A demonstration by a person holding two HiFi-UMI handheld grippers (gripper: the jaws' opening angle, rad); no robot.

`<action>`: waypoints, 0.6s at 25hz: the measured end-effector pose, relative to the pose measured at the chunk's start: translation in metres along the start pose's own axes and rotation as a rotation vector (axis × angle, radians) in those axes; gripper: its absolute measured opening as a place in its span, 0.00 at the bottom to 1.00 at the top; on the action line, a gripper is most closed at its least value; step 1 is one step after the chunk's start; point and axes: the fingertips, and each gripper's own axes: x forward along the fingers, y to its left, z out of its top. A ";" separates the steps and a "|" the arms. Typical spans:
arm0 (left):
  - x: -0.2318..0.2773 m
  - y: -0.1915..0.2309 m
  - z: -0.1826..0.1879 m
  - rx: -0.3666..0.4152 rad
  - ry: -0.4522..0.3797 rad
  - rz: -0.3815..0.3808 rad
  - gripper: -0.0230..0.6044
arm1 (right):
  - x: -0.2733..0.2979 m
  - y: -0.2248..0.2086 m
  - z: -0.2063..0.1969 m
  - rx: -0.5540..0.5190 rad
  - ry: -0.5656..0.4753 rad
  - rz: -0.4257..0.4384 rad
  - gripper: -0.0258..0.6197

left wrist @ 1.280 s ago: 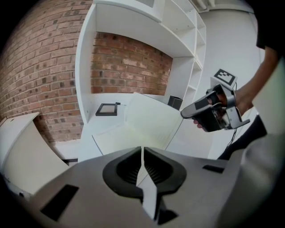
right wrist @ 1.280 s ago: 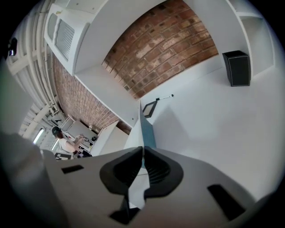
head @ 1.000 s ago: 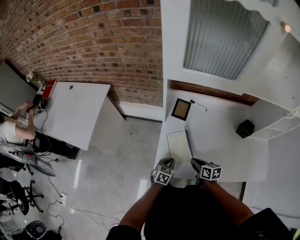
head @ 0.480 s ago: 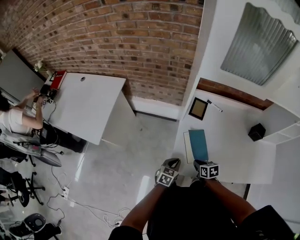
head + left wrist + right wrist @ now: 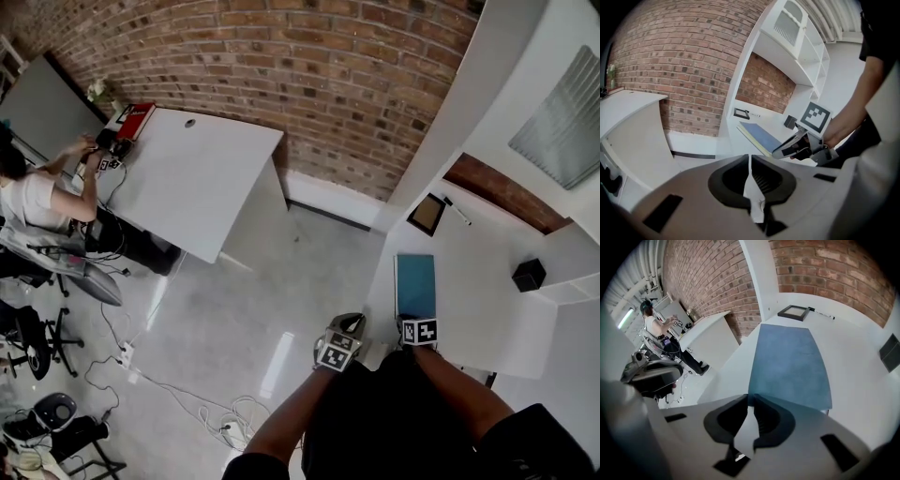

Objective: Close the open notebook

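Your right tool (image 5: 750, 398) is clenched on nothing, just at the near edge of the notebook (image 5: 790, 362). Your left tool (image 5: 749, 161) is clenched too, off the desk (image 5: 478, 291). The notebook lies shut at mid-right, blue cover up, so the task looks done. A second ago its white page showed.

My head camera looks steeply down from high above and takes in the white worktop (image 5: 469, 286) at the right, open floor at the left and the brick wall (image 5: 328, 75) at the far side. The left claw (image 5: 749, 160) camera sits low behind its own jaws, facing right and far toward the right claw (image 5: 777, 151) and the notebook (image 5: 761, 135). The right claw camera looks far along the worktop, with the notebook close below. All three views share the notebook, worktop and wall.
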 end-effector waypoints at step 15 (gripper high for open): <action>-0.023 0.012 -0.015 -0.123 -0.082 0.058 0.07 | -0.016 0.040 0.005 -0.051 -0.044 0.105 0.35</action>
